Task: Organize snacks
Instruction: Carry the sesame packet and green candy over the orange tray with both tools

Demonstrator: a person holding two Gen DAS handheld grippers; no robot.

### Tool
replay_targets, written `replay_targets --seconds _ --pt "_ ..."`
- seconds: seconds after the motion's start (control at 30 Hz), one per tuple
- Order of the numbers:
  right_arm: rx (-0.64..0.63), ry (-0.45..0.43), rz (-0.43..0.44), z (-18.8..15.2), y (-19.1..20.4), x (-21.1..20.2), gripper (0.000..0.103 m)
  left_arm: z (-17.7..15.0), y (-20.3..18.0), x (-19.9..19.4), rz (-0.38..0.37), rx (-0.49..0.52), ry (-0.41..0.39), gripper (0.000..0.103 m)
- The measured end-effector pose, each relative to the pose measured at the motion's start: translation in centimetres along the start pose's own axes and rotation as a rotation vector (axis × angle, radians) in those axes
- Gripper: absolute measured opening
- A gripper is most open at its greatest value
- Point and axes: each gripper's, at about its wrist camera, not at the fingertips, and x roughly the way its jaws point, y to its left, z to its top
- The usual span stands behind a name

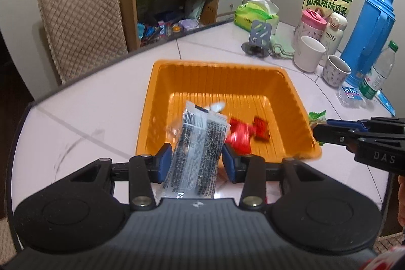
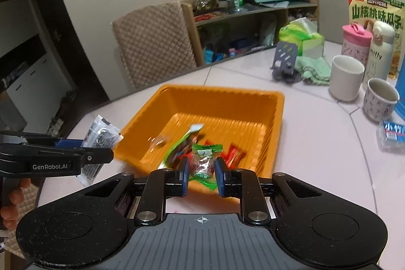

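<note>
1. The left gripper (image 1: 197,160) is clamped on a clear packet of dark seeds (image 1: 195,153), held above the near rim of the orange tray (image 1: 162,103)
2. The right gripper (image 2: 202,175) is clamped on a small green-wrapped candy (image 2: 205,163), also over the tray's near edge
3. Red wrappers (image 1: 243,133) and a green packet (image 2: 181,146) lie blurred inside the tray
4. The tray sits on a white table (image 1: 101,103), well apart from the cups (image 1: 310,53) at the far side
</note>
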Motion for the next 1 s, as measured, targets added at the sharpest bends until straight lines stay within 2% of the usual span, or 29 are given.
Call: replay_targets --seconds 0.47,1.0 --pt "0.005 -0.001 -0.016 4.0 -4.0 5.7 0.022 5.3 -0.4 7.0 0.019 0.032 0.027 0.039" --pt "0.038 0.036 -0.018 4.5 -5.4 9.6 0.022 6.4 0.2 13.2 0.027 0.031 0.104 0.038"
